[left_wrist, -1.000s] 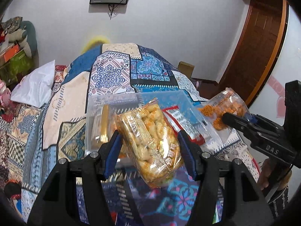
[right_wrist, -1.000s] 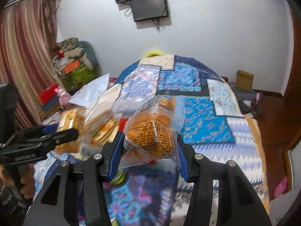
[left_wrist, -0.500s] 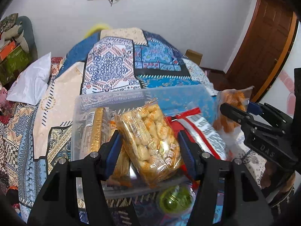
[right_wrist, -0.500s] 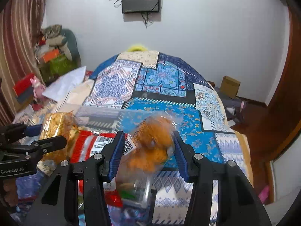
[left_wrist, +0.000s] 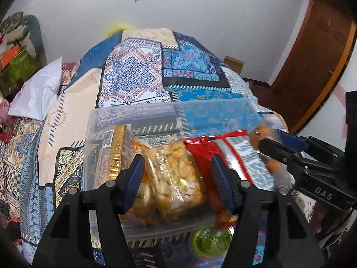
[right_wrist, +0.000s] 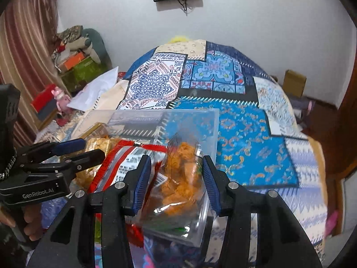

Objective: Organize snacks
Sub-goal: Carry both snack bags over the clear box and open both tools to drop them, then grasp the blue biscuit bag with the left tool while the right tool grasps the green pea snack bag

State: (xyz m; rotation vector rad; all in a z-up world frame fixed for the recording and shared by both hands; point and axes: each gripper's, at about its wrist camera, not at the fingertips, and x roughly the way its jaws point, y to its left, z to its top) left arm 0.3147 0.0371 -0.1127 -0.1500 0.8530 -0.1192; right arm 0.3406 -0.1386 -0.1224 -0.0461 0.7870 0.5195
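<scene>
A clear plastic container (left_wrist: 93,134) lies on the patchwork bedspread and holds a gold packet (left_wrist: 113,151) and a red-and-silver packet (left_wrist: 223,147). My left gripper (left_wrist: 176,169) is over it and its jaws are opening. A clear bag of pale puffed snacks (left_wrist: 174,178) lies blurred between them, on the packets, with a gap at the right finger. My right gripper (right_wrist: 175,172) is closing, its pads pressed on a clear bag of orange snacks (right_wrist: 183,178) above the container's right end (right_wrist: 214,129). Each wrist view shows the other gripper: the right gripper (left_wrist: 267,138) and the left gripper (right_wrist: 93,149).
A green round cup (left_wrist: 209,243) sits just in front of the container. A white pillow (left_wrist: 38,93) lies at the bed's left, with piled boxes (right_wrist: 75,67) beyond it. A wooden door (left_wrist: 312,67) and a cardboard box (right_wrist: 294,82) are to the right.
Both grippers came down and forward over the clear container. The pale snack bag sank lower between the left fingers onto the packets. The orange bag moved to the container's right end.
</scene>
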